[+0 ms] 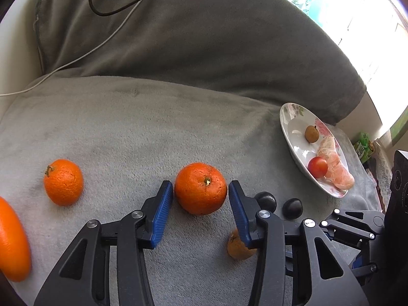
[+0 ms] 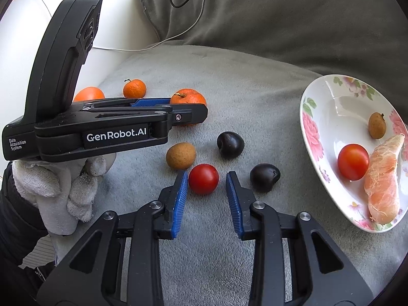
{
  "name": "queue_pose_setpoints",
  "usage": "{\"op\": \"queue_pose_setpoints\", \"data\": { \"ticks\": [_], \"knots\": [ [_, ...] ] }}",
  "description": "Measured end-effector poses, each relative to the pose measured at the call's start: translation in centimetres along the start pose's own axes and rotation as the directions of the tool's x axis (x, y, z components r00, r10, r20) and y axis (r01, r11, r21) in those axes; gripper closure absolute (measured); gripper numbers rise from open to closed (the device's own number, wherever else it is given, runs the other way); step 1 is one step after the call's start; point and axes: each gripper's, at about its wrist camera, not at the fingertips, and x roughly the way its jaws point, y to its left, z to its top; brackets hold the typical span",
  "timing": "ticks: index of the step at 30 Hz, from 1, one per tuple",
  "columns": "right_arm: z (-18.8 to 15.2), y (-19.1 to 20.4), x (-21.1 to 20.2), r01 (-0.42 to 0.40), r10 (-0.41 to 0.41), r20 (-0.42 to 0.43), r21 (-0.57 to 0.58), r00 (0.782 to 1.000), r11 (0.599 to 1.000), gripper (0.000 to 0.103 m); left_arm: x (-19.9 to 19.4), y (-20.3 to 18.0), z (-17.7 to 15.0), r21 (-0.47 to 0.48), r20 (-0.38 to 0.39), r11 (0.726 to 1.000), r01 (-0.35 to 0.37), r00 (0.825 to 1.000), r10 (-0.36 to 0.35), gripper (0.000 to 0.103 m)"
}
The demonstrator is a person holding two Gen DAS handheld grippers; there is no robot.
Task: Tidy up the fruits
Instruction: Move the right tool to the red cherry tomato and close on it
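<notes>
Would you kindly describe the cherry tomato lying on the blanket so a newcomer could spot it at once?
Start at the flowered plate on the grey blanket and look left, past a dark plum. The cherry tomato lies between the right gripper's blue pads. It is the only red fruit off the plate; its neighbours are brown or near black.

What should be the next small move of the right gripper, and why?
Probably close the right gripper the rest of the way on the cherry tomato. The tomato lies between the blue pads: one pad is almost at its side, the other still shows a gap. The flowered plate already holds another tomato.
</notes>
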Motion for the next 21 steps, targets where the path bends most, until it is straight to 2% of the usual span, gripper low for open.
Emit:
{"op": "queue_pose_setpoints", "data": {
  "ticks": [3,5,21],
  "knots": [
    [0.0,0.2,0.1,0.002,-0.002,-0.003,-0.005,1.000,1.000,0.073,0.2,0.0,0.0,-0.004,-0.001,1.000,0.003,1.000,-0.003,0.061],
    [0.0,0.3,0.2,0.000,0.000,-0.005,-0.011,1.000,1.000,0.077,0.2,0.0,0.0,-0.001,0.001,1.000,0.005,1.000,-0.005,0.063],
    [0.1,0.1,-1.3,0.014,-0.013,0.031,-0.004,0.999,1.000,0.077,-1.0,0.0,0.0,0.001,0.024,1.000,0.009,1.000,-0.009,0.064]
  ]
}}
